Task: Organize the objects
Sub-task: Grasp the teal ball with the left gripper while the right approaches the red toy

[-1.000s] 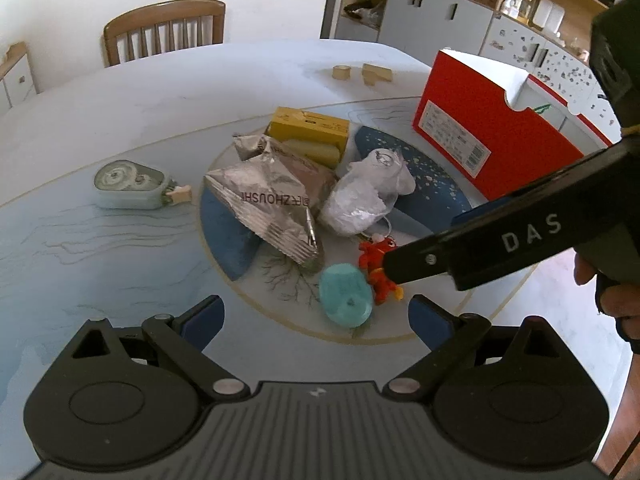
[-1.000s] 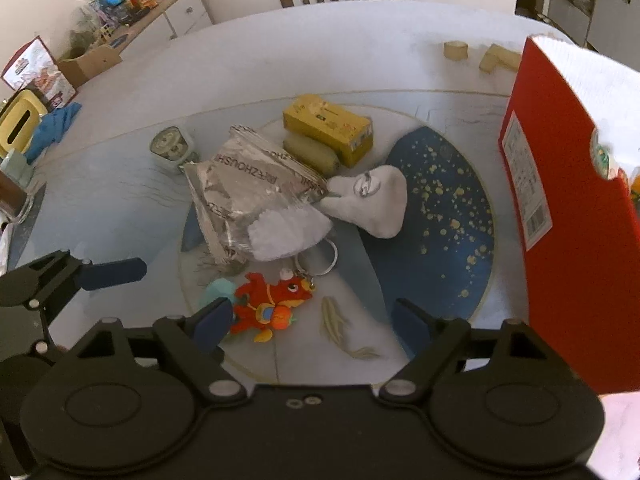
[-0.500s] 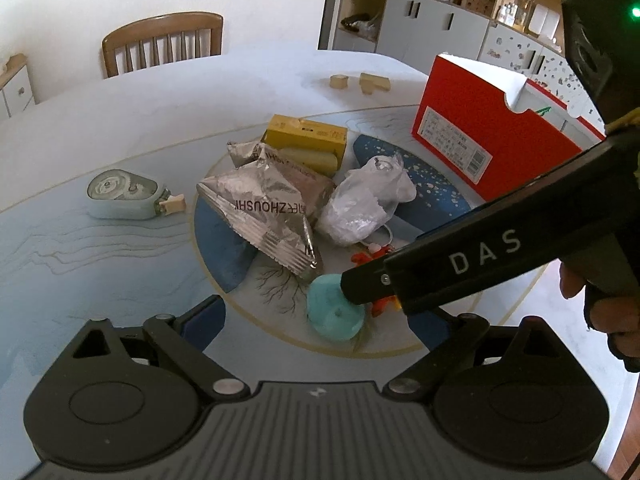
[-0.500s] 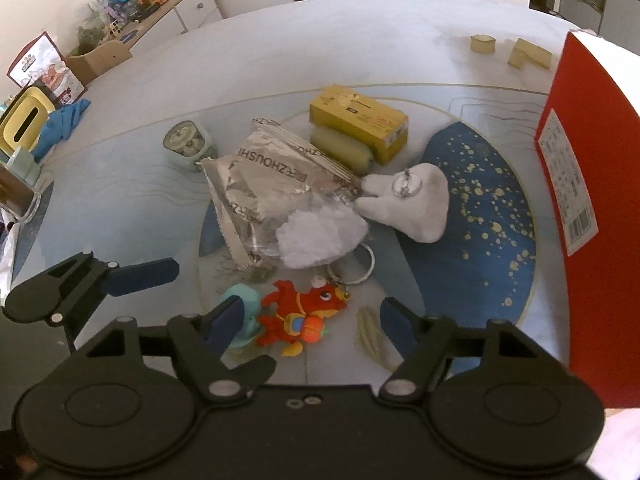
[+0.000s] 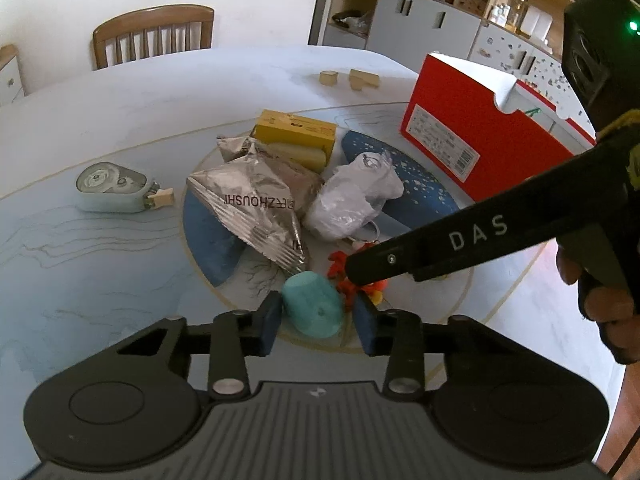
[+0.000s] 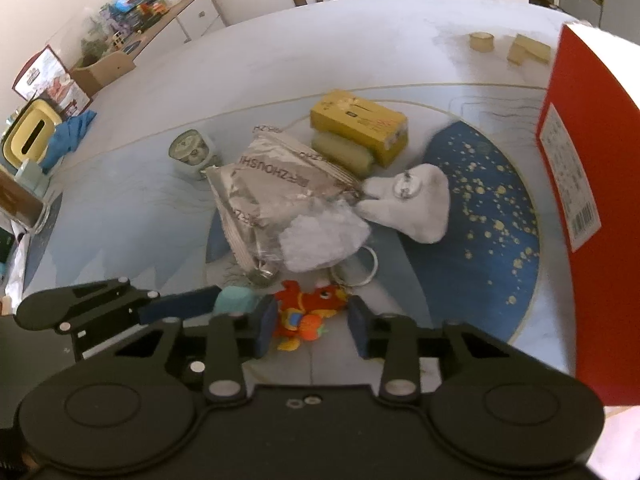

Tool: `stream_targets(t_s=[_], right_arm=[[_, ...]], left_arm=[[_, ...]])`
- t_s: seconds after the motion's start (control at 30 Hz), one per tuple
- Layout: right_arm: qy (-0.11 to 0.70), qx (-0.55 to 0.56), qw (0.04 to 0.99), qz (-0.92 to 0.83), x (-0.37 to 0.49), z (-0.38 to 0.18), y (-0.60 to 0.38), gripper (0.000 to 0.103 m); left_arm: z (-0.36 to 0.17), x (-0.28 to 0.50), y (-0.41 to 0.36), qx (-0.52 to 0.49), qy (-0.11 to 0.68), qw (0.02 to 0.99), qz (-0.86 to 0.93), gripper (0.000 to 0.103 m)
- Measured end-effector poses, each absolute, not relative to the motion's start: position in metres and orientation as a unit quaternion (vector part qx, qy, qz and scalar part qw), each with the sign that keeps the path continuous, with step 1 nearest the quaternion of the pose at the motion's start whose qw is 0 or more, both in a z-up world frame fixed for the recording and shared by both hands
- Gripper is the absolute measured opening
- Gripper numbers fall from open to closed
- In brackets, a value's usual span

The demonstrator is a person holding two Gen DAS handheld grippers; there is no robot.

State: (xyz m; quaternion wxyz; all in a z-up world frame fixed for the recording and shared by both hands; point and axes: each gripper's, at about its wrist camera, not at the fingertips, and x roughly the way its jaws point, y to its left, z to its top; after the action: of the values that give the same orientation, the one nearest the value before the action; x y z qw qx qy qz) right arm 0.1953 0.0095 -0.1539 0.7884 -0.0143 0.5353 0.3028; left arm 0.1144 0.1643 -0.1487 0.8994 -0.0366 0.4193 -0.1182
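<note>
A pile lies on the round table: a silver snack bag [image 5: 256,208], a yellow box [image 5: 296,132], a white bagged plush [image 5: 352,200], a teal soft object [image 5: 314,310] and a red-orange toy keychain [image 6: 306,310]. My left gripper [image 5: 318,318] has its jaws close around the teal object, touching its sides. My right gripper [image 6: 310,322] has its jaws narrowed around the red toy with small gaps at the pads. In the left wrist view the right gripper's finger [image 5: 440,244] crosses over the toy. A red open box [image 5: 472,136] stands at the right.
A pale green tape dispenser [image 5: 110,188] lies left of the pile. Small wooden blocks [image 5: 352,78] sit at the far side. A wooden chair [image 5: 154,34] stands behind the table. Cabinets and shelves are at the back right; a yellow container [image 6: 30,136] stands far left.
Both grippers moved forward and down to the pile and closed in from wide open: the left around the teal object, the right around the red toy.
</note>
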Motion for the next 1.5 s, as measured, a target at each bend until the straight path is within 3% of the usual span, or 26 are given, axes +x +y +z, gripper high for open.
stream_targets(t_s=[0.2,0.33,0.47,0.77,0.9,1.07,1.5], right_arm=[[0.531,-0.019,0.791,0.302,0.192,-0.152,0.007,0.032],[0.534,-0.019,0.790,0.302,0.191,-0.152,0.007,0.039],[0.527,-0.028,0.793,0.304,0.188,-0.152,0.013,0.057],[0.504,-0.114,0.799,0.308,0.170,-0.155,0.046,0.057],[0.489,-0.152,0.805,0.300,0.162,-0.156,0.053,0.052],[0.491,-0.148,0.806,0.296,0.164,-0.154,0.047,0.039],[0.494,-0.086,0.808,0.310,0.148,-0.123,-0.001,0.035]], left_arm=[[-0.147,0.108,0.167,-0.028,0.420,0.900,-0.114,0.032],[-0.146,0.102,0.177,-0.039,0.425,0.898,-0.101,0.032],[-0.145,0.096,0.189,-0.057,0.429,0.898,-0.080,0.032],[-0.142,0.085,0.204,-0.069,0.429,0.899,-0.054,0.032],[-0.140,0.083,0.206,-0.073,0.431,0.898,-0.050,0.032],[-0.138,0.082,0.206,-0.075,0.433,0.897,-0.047,0.032],[-0.108,0.088,0.183,-0.070,0.442,0.891,-0.074,0.032]])
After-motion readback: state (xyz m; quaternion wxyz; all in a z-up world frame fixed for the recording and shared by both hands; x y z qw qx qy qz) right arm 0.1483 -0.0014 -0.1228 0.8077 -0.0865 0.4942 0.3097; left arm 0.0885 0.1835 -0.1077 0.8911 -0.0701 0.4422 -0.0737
